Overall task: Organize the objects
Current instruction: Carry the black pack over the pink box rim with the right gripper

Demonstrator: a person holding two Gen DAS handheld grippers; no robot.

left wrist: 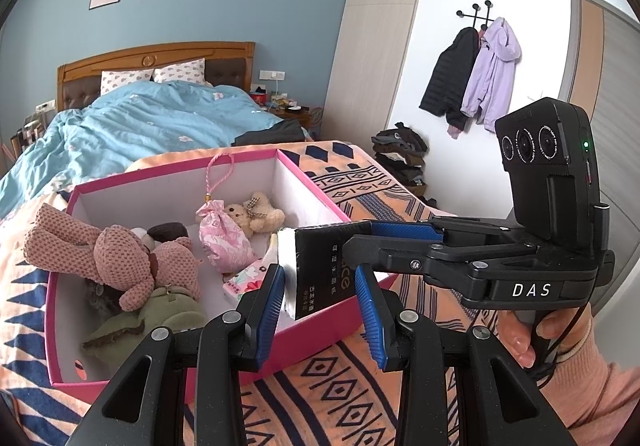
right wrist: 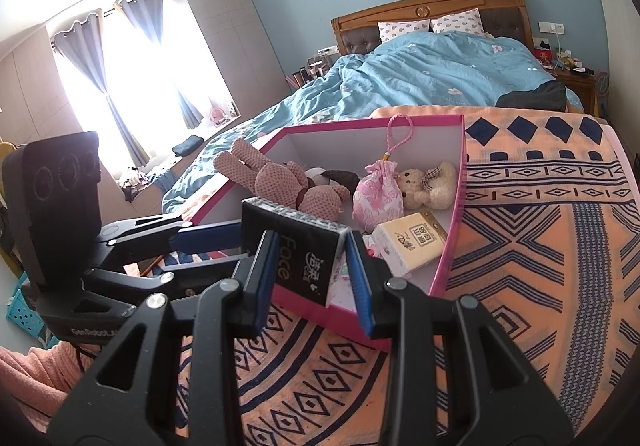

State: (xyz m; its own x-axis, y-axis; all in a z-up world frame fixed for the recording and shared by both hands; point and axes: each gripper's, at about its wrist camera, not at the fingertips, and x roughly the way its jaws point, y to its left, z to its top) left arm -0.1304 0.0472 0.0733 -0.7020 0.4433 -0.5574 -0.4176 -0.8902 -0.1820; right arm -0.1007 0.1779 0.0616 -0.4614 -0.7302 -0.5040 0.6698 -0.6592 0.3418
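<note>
A black tissue pack [left wrist: 320, 286] [right wrist: 304, 266] hangs over the near corner of the pink box [left wrist: 176, 173] [right wrist: 456, 205]. My left gripper [left wrist: 320, 274] [right wrist: 224, 242] is shut on it, pads against its two sides. My right gripper [left wrist: 360, 238] [right wrist: 312, 242] grips the same pack from a crosswise direction. Inside the box lie a pink knitted rabbit [left wrist: 120, 258] [right wrist: 280, 181], a pink drawstring pouch [left wrist: 224, 238] [right wrist: 378, 193], a small teddy bear [left wrist: 256, 213] [right wrist: 424, 181], a green plush [left wrist: 160, 310], a floral tissue pack [left wrist: 244, 282] and a beige tissue pack [right wrist: 412, 246].
The box rests on an orange patterned blanket [left wrist: 360, 386] [right wrist: 540, 246] at the foot of a bed with a blue duvet [left wrist: 160, 121] [right wrist: 420, 73]. A pile of clothes [left wrist: 400, 153] lies by the white wall. A hand in a pink sleeve [left wrist: 560, 346] holds the right gripper.
</note>
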